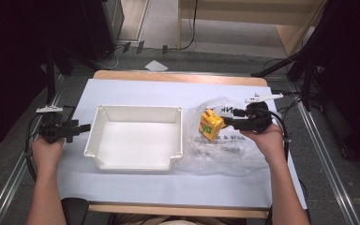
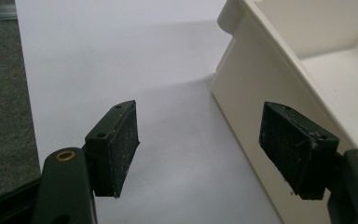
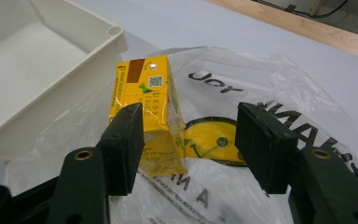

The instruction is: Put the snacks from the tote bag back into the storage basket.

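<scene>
The small yellow drink carton (image 3: pixel 144 116) was seen standing on the crumpled clear plastic bag with black and yellow print (image 1: pixel 225 150), on the white-covered table (image 1: pixel 136 187), just right of the empty white rectangular plastic bin (image 1: pixel 136 115). The right hand-held gripper (image 3: pixel 189 140) was brought up to the carton with its jaws spread; in the right gripper view one black pad (image 3: pixel 128 140) was seen right beside or against the carton's face, while the other pad stood well clear over the bag print. Actual contact could not be told. No pinch was made yet.

The left hand-held gripper (image 2: pixel 205 149) was held at the left of the bin, low over the table, jaws spread and nothing between them. The bin's outer wall was seen just beside its right-hand pad in the left gripper view, apart from it.

Progress judged: early. The carton was not yet gripped, not lifted, and not in the bin; the bin floor was seen bare. Probably left to do: close on the carton, lift it off the bag, carry it over the bin's rim and set it inside. Whether the bag was meant to be handled too could not be told. The left hand-held gripper was likely kept ready to steady the bin.
</scene>
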